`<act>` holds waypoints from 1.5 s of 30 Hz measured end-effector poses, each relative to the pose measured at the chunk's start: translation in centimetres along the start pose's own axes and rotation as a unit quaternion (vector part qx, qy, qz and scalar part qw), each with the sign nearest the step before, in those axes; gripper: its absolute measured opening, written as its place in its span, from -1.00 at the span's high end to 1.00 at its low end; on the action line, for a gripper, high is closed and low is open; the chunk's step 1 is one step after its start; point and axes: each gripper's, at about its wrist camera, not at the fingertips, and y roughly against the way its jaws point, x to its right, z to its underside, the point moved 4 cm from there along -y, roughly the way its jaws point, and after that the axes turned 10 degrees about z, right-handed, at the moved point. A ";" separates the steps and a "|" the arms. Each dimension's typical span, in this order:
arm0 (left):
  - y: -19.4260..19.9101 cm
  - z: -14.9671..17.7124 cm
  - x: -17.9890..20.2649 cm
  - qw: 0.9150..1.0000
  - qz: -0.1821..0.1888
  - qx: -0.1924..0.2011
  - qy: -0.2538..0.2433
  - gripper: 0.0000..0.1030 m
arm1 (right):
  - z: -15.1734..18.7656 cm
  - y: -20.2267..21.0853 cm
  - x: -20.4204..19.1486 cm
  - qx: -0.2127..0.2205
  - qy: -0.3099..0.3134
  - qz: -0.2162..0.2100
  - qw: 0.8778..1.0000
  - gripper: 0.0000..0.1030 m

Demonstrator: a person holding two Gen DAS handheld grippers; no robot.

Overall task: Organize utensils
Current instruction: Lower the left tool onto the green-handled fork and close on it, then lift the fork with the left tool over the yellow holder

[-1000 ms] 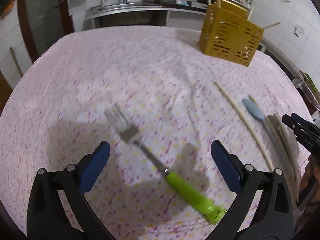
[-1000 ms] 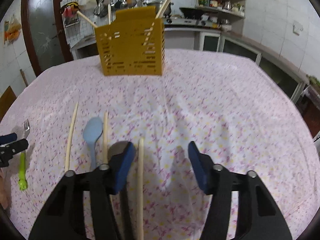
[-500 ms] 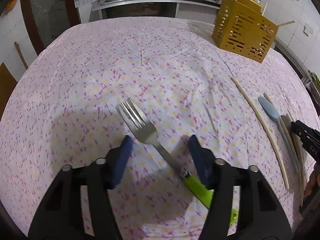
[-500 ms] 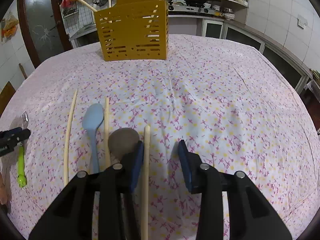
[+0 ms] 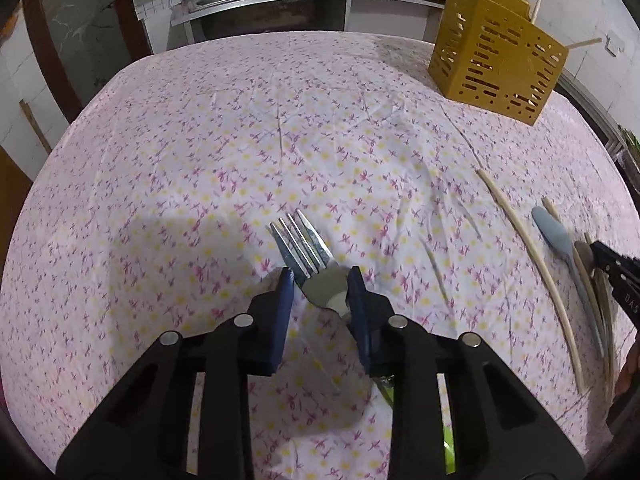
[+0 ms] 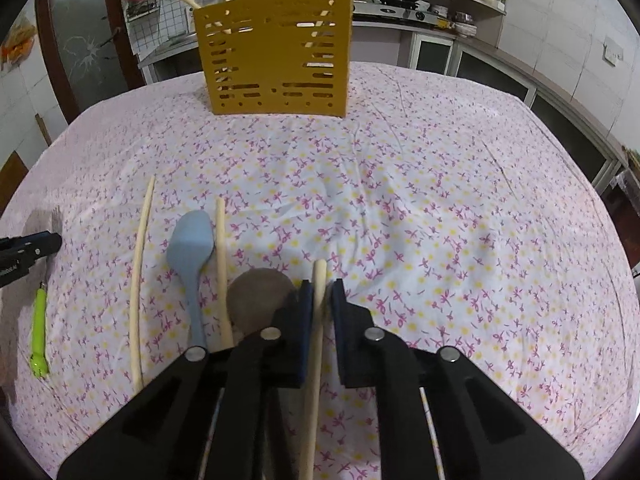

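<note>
A fork with a green handle lies on the flowered cloth. My left gripper straddles the base of its tines. Its jaws are closing, and both blue pads sit against the sides of the fork's head. My right gripper is shut on a pale wooden stick that lies on the cloth and runs back under the jaws. The yellow slotted utensil holder stands at the far side with several sticks in it.
Left of the held stick lie a dark wooden spoon, a second stick, a light blue spoon and a long curved stick. A kitchen counter and shelves stand behind the table.
My left gripper slid forward along the fork from handle to head while its jaws narrowed around it. The right jaws closed onto the wooden stick with little other movement.
</note>
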 end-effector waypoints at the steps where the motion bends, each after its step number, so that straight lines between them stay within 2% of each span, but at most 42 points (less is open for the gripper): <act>1: -0.2 -0.3 0.0 1.000 0.002 0.000 -0.002 0.50 | 0.0 0.0 0.1 0.000 -0.002 -0.001 1.000 0.86; 10: -1.5 -2.2 0.8 1.000 0.014 -0.008 -0.016 0.56 | 0.2 0.3 0.8 0.006 -0.018 -0.016 1.000 0.87; 13: -1.8 -2.7 0.7 1.000 0.012 -0.016 -0.004 0.53 | 0.2 0.3 0.7 0.004 -0.016 -0.016 1.000 0.87; 17: -2.2 -3.1 0.9 1.000 0.001 -0.018 0.000 0.40 | 0.1 0.1 0.7 0.003 -0.018 -0.017 1.000 0.87; 20: -2.6 -3.3 0.9 1.000 -0.010 -0.021 0.007 0.17 | 0.1 0.0 0.7 0.002 -0.016 -0.018 1.000 0.87; 23: -3.0 -3.6 1.2 1.000 -0.020 -0.021 0.008 0.16 | 0.1 0.0 0.7 0.002 -0.017 -0.017 1.000 0.87; 25: -3.3 -3.8 1.4 1.000 -0.023 -0.016 0.009 0.20 | 0.2 0.0 0.7 0.006 -0.019 -0.017 1.000 0.87; 27: -3.5 -4.0 1.8 1.000 -0.022 -0.009 -0.005 0.43 | 0.3 0.0 0.8 0.009 -0.021 -0.019 1.000 0.87; 29: -3.6 -4.1 2.0 1.000 -0.022 -0.004 -0.010 0.52 | 0.3 0.0 0.9 0.009 -0.023 -0.021 0.999 0.87; 33: -3.4 -3.9 2.0 1.000 -0.015 0.009 -0.012 0.54 | 0.4 0.2 1.0 0.014 -0.029 -0.024 0.999 0.87; 39: -2.5 -3.4 1.3 0.999 0.018 0.031 -0.002 0.56 | 0.5 1.1 1.5 0.029 -0.040 -0.033 0.998 0.87; 45: 0.0 -3.4 1.5 0.997 0.043 0.058 -0.009 0.56 | 0.2 2.1 2.4 0.044 -0.053 -0.037 0.997 0.88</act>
